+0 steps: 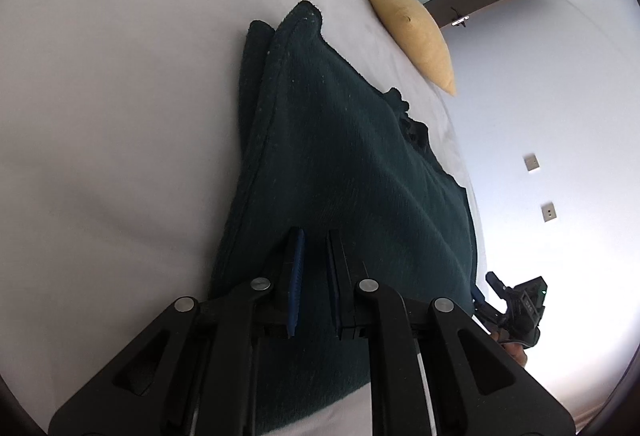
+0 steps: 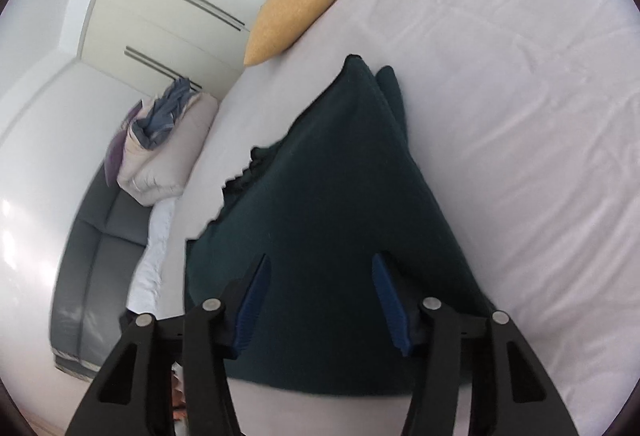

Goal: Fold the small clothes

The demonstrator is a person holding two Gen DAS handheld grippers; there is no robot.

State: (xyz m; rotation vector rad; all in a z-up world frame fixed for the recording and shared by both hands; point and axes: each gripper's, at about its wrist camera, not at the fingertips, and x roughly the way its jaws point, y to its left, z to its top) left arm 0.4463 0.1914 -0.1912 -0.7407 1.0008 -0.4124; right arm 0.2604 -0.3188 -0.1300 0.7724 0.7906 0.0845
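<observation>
The left claw (image 1: pixel 314 236) has its two black fingers drawn near together, with a narrow gap between the blue ribbed pad (image 1: pixel 295 276) and the other finger. Its tips sit over the near part of the dark green knitted garment (image 1: pixel 340 164); whether cloth is pinched between them cannot be told, since the dark fabric fills the gap behind the fingers. The right claw (image 2: pixel 320 260) stands wide open with nothing held, its blue ribbed pads (image 2: pixel 386 292) spread apart just above the near edge of the same garment, which shows between the fingers.

The garment (image 2: pixel 320 188) lies folded on the white bed sheet (image 2: pixel 500 116), running away from both claws to a narrow far end where two layered corners overlap. One long side has a ragged, wavy edge.

Beyond the garment, at the bed's edge, lies a mustard-yellow cushion (image 2: pixel 300 4). In the right wrist view a grey sofa (image 2: pixel 96 268) stands beside the bed with a heap of pale bedding and blue cloth (image 2: pixel 160 140) on it.
</observation>
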